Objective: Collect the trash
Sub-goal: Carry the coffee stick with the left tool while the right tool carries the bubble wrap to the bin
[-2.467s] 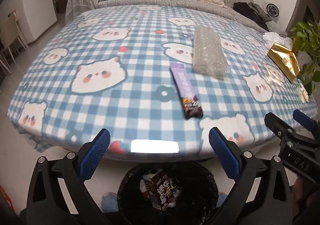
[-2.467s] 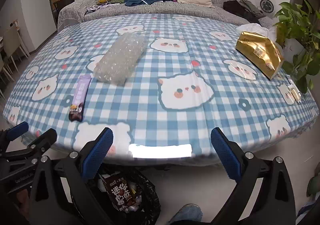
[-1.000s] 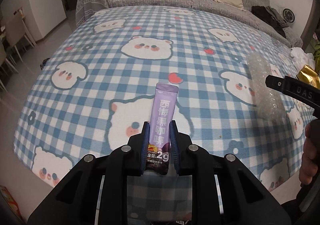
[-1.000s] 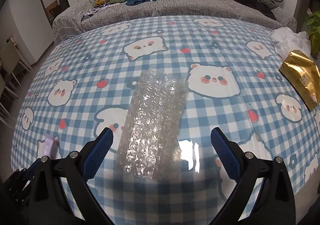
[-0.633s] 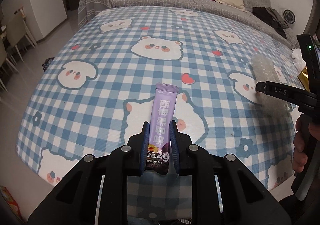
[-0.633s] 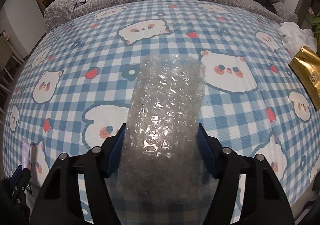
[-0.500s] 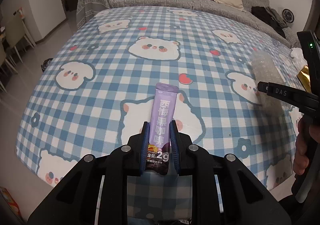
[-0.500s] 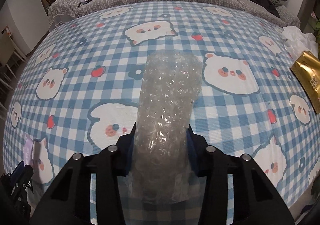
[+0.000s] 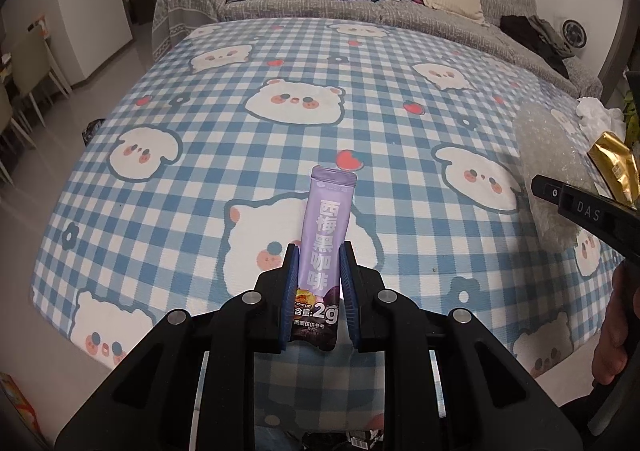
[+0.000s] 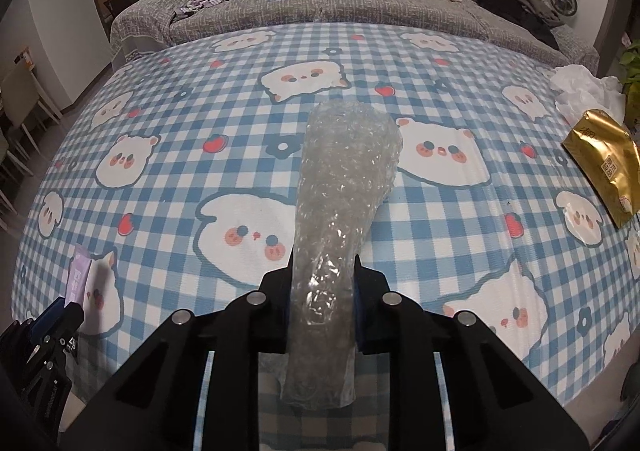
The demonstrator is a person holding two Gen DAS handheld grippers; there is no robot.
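My left gripper [image 9: 319, 265] is shut on a purple coffee sachet [image 9: 325, 239] and holds it above the blue checked tablecloth [image 9: 240, 155]. My right gripper [image 10: 322, 271] is shut on a roll of clear bubble wrap [image 10: 340, 187], squeezed narrow between the jaws, its far end fanning out over the cloth. The bubble wrap also shows at the right of the left wrist view [image 9: 548, 155], with the right gripper's black finger [image 9: 576, 203] in front of it. The sachet [image 10: 78, 271] shows at the lower left of the right wrist view.
A gold packet [image 10: 604, 159] and a crumpled white tissue [image 10: 584, 91] lie at the table's right edge. A grey sofa [image 10: 360, 11] with clothes, a backpack and a pillow stands behind. A plant [image 10: 632, 71] is at far right. Chairs [image 9: 24, 91] stand left.
My right gripper has closed tighter on the bubble wrap, squeezing it thin, and lifted it slightly. My left gripper keeps hold of the sachet and has shifted a little.
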